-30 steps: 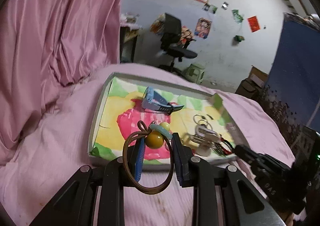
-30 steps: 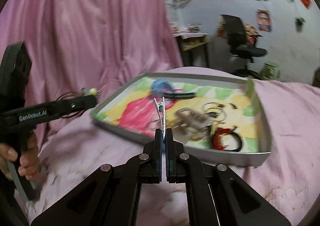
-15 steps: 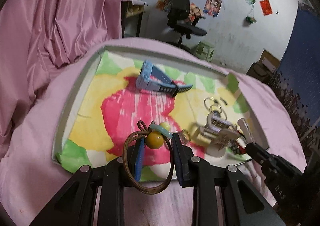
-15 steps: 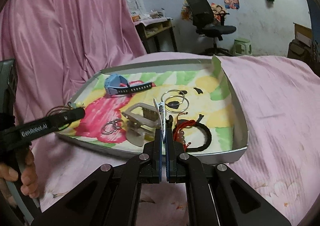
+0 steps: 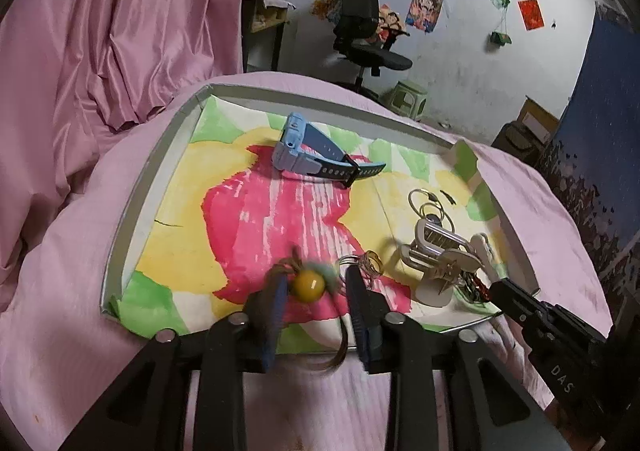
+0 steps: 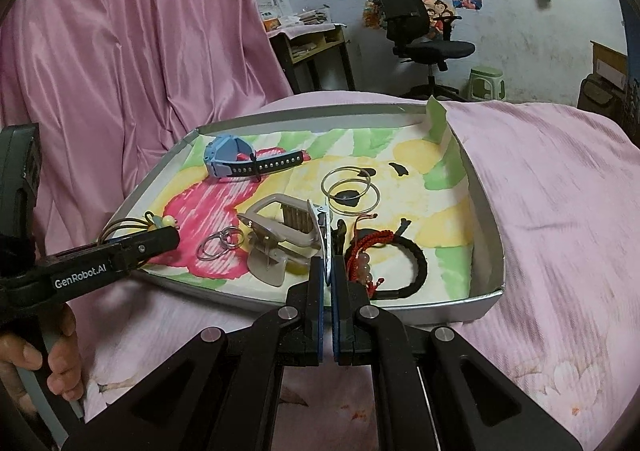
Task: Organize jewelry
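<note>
Both grippers have dropped over the tray (image 6: pixel 490 211); left jaws are opening around the hair tie (image 5: pixel 306 285), right jaws pinch a clip (image 6: pixel 323 227).

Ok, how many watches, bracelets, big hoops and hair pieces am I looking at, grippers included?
Watch: 1
Bracelets: 2, red bracelet, black bracelet
Big hoops: 2
Hair pieces: 3, claw clip, metal clip, hair tie
Total: 8
</note>
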